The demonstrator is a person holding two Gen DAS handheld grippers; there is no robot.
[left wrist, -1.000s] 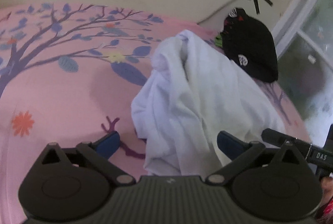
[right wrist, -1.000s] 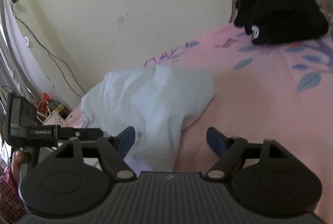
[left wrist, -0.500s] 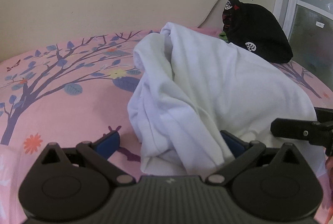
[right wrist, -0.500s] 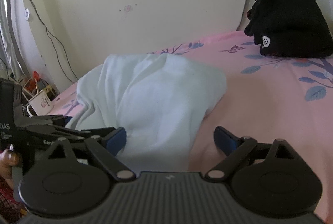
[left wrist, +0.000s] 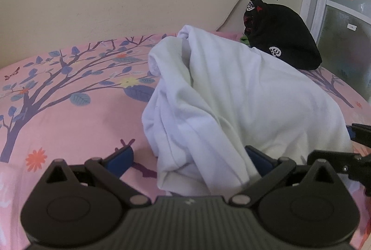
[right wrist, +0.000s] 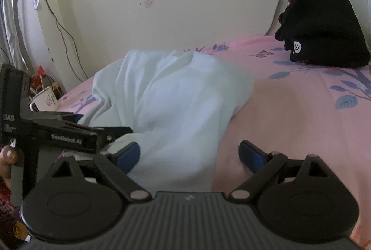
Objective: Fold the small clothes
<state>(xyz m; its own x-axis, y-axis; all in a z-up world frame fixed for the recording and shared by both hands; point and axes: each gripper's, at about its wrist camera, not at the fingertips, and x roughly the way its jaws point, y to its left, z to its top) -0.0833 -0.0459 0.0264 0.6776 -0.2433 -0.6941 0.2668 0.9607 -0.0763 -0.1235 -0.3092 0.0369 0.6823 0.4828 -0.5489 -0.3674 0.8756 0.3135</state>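
A crumpled white garment lies on a pink floral bedsheet, between the right gripper's spread blue fingertips.

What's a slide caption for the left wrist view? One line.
Open left gripper straddles the near edge of a crumpled white garment on a pink tree-print bedsheet, black clothing heaped behind.

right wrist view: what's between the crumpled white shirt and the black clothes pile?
Only bare pink floral bedsheet separates the crumpled white shirt from the black clothes pile, in the right wrist view.
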